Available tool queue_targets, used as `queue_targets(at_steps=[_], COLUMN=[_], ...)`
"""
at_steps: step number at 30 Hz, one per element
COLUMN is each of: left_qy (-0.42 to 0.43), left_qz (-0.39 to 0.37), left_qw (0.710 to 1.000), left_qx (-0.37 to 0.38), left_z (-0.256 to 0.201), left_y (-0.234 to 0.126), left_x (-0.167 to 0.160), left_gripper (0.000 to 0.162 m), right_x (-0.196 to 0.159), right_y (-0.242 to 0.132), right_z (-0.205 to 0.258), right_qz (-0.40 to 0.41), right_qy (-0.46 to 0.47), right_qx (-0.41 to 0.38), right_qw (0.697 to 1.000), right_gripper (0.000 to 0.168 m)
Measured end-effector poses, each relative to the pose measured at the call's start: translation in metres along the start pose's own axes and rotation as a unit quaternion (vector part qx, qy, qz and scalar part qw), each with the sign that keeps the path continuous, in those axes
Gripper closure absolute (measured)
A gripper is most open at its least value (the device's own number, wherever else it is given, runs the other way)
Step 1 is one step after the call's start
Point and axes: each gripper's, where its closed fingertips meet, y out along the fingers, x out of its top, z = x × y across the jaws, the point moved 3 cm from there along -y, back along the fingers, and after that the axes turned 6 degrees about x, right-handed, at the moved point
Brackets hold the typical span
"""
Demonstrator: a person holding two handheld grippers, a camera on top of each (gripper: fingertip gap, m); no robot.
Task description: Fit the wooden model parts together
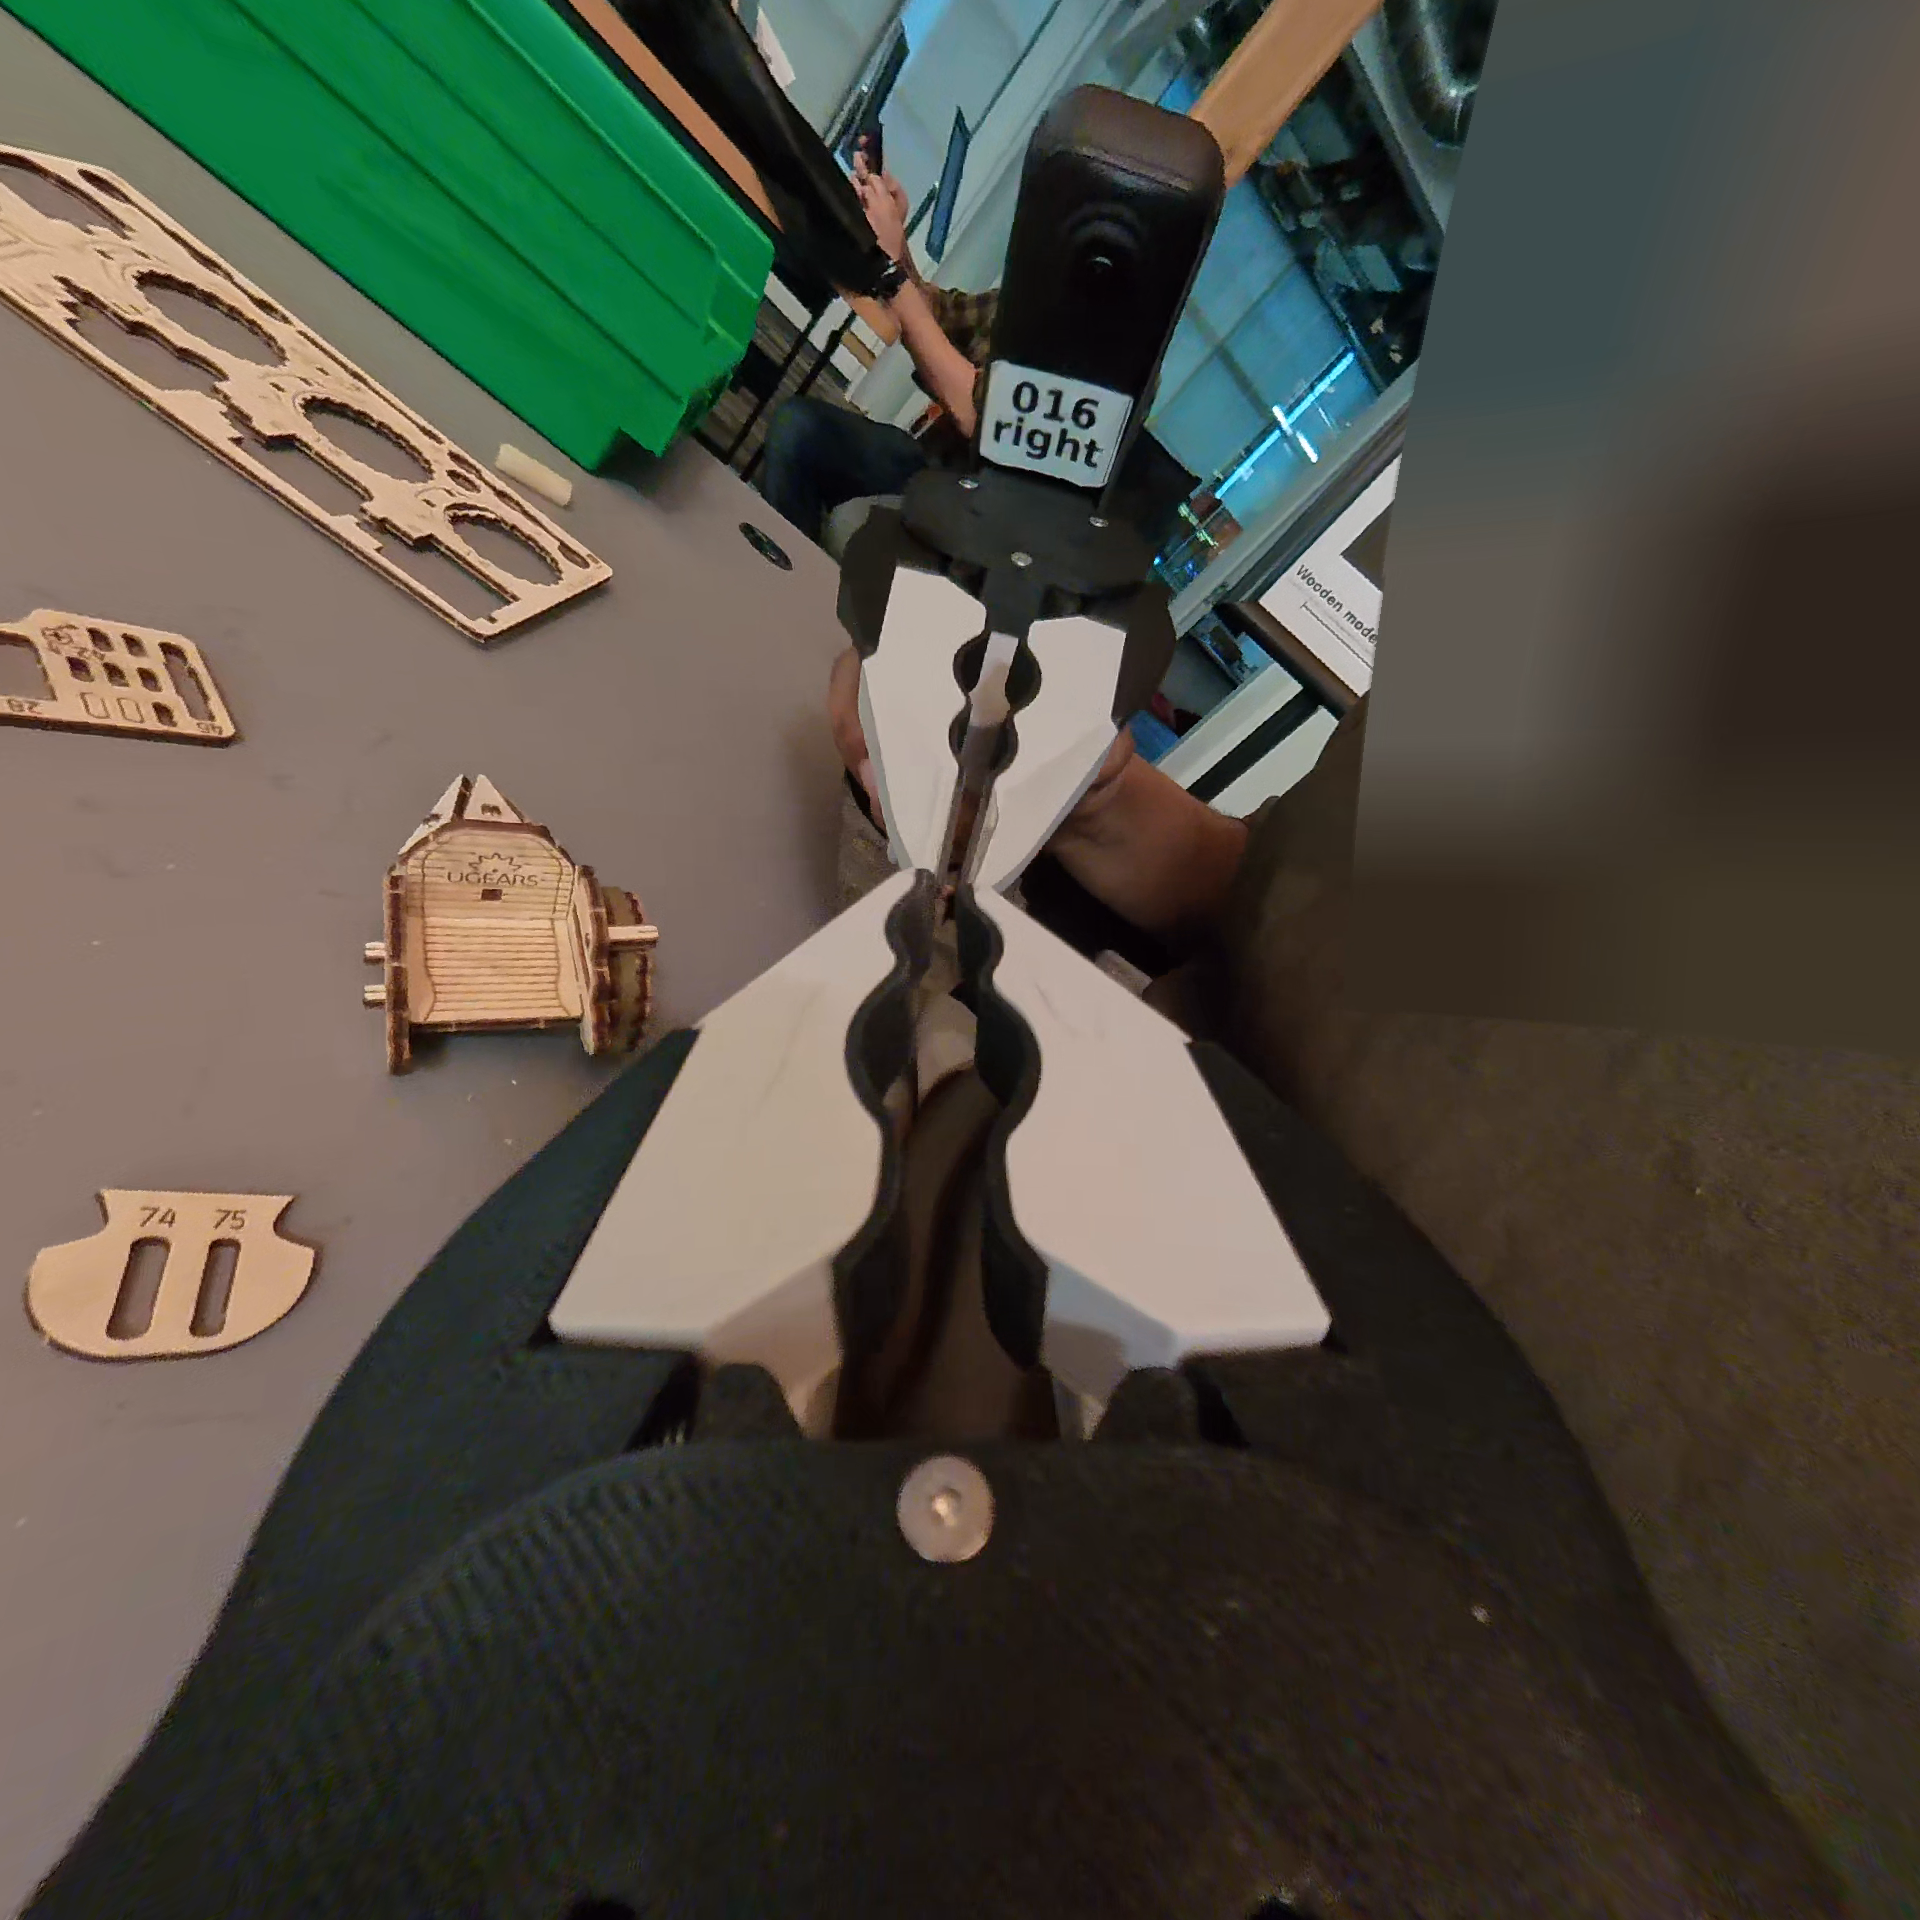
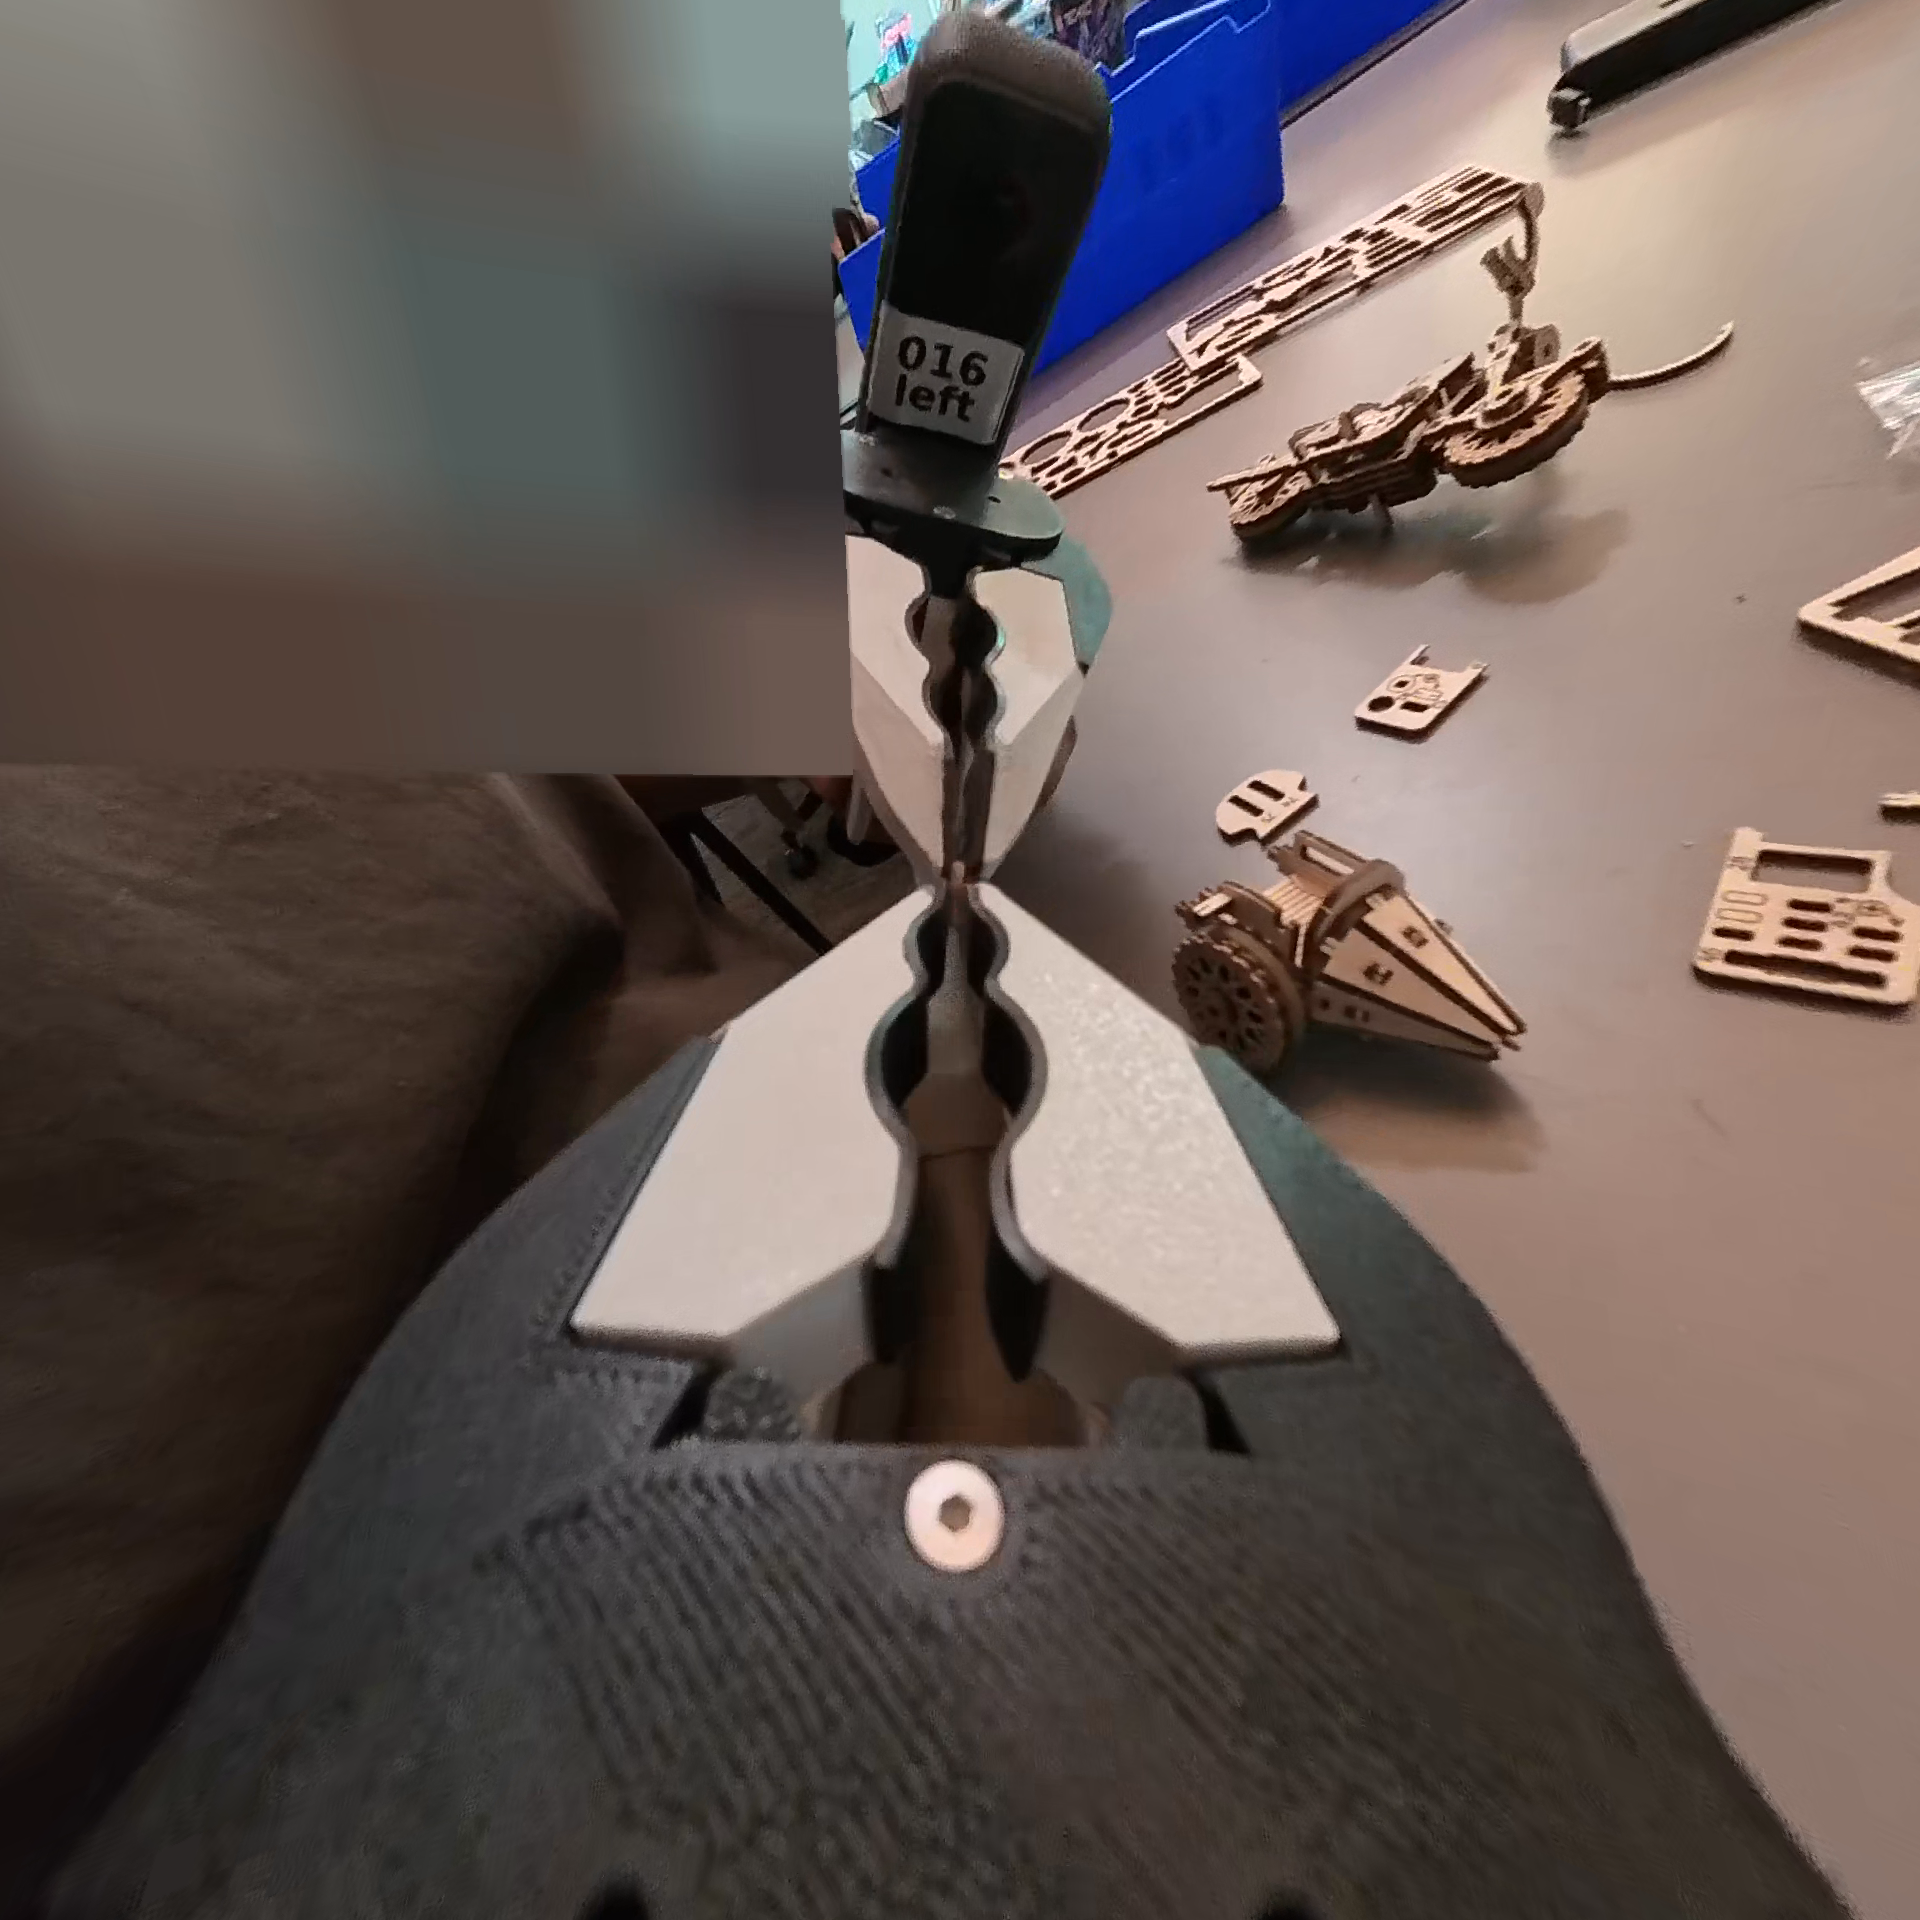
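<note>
in the left wrist view the left gripper (image 1: 940, 894) and right gripper (image 1: 961, 878) are meeting tip to tip off the tabletop's (image 1: 312, 1122) edge. a small model cart (image 1: 509, 925) is sitting on the tabletop left of them, with a two-slot offcut (image 1: 171, 1278) nearer the camera, a small punched sheet (image 1: 109, 681) farther off, and a long punched sheet (image 1: 281, 384) behind that, lying before a bin (image 1: 468, 197). in the right wrist view a model motorcycle (image 2: 1423, 436) is standing well behind the cart.

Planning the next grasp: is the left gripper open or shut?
Shut. The left gripper shows its fingers meeting at the tips, nothing clearly between them.
</note>
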Motion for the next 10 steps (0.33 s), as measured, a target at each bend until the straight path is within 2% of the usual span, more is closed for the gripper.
queue_targets(at_steps=[5,6,8,10], left_qy=[-0.020,-0.042,-0.109,-0.184], left_qz=[-0.014,-0.029,-0.078,-0.122], left_qw=[0.999,0.998,0.991,0.975], left_qx=[0.022,0.027,0.008,-0.019], left_z=[0.008,0.013,0.017,0.021], left_y=[-0.002,-0.004,-0.009,-0.013], left_x=[0.004,0.008,0.018,0.024], left_gripper=[0.162,0.162,0.162,0.162], right_x=[0.008,0.011,0.017,0.021], right_y=[-0.004,-0.008,-0.015,-0.020], right_z=[-0.003,-0.004,-0.008,-0.011], right_qz=[-0.028,-0.038,-0.041,-0.025], right_qy=[-0.019,-0.034,-0.086,-0.161], right_qx=[-0.021,-0.035,-0.083,-0.156], right_qw=[0.999,0.998,0.992,0.974], right_gripper=[0.163,0.157,0.156,0.151])
